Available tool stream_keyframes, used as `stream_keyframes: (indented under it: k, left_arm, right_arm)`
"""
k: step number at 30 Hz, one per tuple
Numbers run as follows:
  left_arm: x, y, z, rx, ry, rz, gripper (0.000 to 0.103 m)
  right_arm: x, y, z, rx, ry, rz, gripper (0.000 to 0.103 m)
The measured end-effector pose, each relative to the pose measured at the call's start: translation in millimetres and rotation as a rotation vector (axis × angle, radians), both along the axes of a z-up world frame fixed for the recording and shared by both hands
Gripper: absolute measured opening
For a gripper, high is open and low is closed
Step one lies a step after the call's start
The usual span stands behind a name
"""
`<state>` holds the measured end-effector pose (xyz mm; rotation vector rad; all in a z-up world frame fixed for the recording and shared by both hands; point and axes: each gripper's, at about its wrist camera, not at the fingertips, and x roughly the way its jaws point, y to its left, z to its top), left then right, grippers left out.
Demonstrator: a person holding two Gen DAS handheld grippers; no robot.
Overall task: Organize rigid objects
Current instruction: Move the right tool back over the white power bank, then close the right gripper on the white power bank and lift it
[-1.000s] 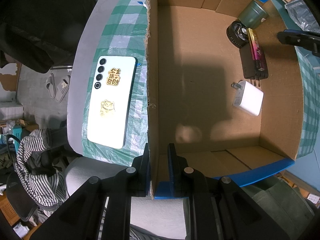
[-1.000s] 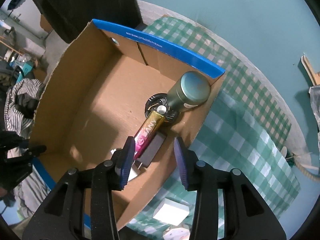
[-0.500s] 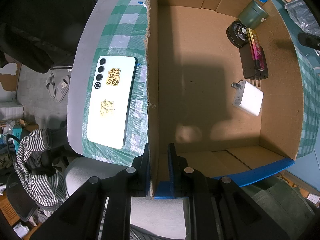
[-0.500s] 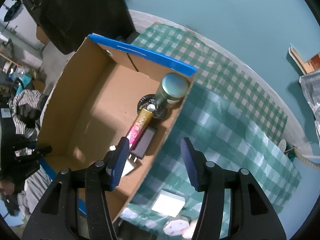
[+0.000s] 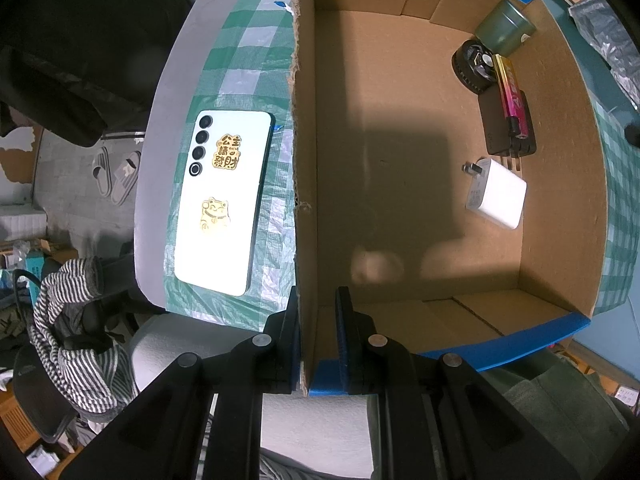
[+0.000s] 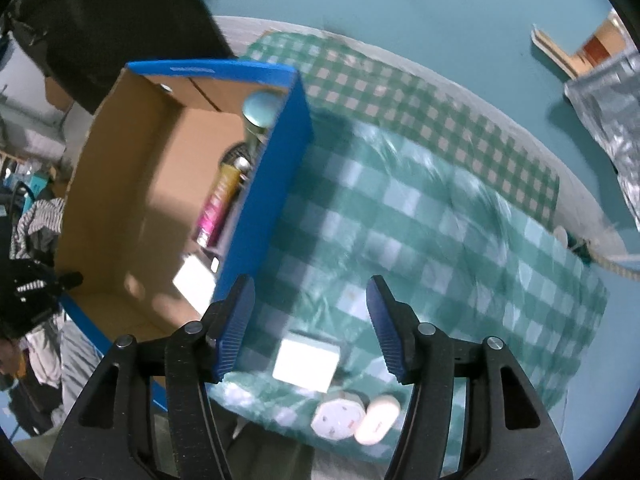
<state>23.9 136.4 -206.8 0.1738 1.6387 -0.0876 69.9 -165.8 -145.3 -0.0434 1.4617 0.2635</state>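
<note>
The cardboard box (image 5: 400,160) sits on the checked cloth of the counter (image 6: 440,220), and the left hand-held gripper (image 5: 316,336) is clamped tight on its near wall, with the box floor spreading away ahead of its fingers. Already inside, far ahead and to the right of that gripper, lie a green canister (image 5: 505,28), a black round part (image 5: 474,66), a pink and gold lighter (image 5: 510,94) resting on a black adapter (image 5: 506,124), and a white charger (image 5: 498,194). The right hand-held gripper (image 6: 310,328) is outside the box, over the cloth; its jaws have just been opening and hold nothing. Just ahead of it, between its fingers, lies a small white block (image 6: 306,364), with a white plug (image 6: 338,420) and a pale capsule-shaped piece (image 6: 378,420) nearer still. A white phone (image 5: 224,200) lies on the cloth to the left of the left gripper, just outside the box wall. So roughly half the sorting looks done; these four pieces appear to remain.
</note>
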Motion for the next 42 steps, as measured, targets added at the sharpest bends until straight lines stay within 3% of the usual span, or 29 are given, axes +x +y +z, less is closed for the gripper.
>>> stream_keyframes:
  k: [10,16,42]
  left_arm:
    - [-1,0,-1,0.003,-0.001,-0.007,0.013]
    - [0,0,-2,0.006,0.005,-0.011,0.013]
    - [1,-1,-5,-0.001,0.017,-0.028,0.013]
  right_arm:
    - [-33,-21,-51,-0.011,0.130,-0.095,0.060]
    - [-49,-13,-74,-0.037,0.180,-0.091,0.065]
    - [-50,14,-115,-0.086,0.228,-0.077,0.067]
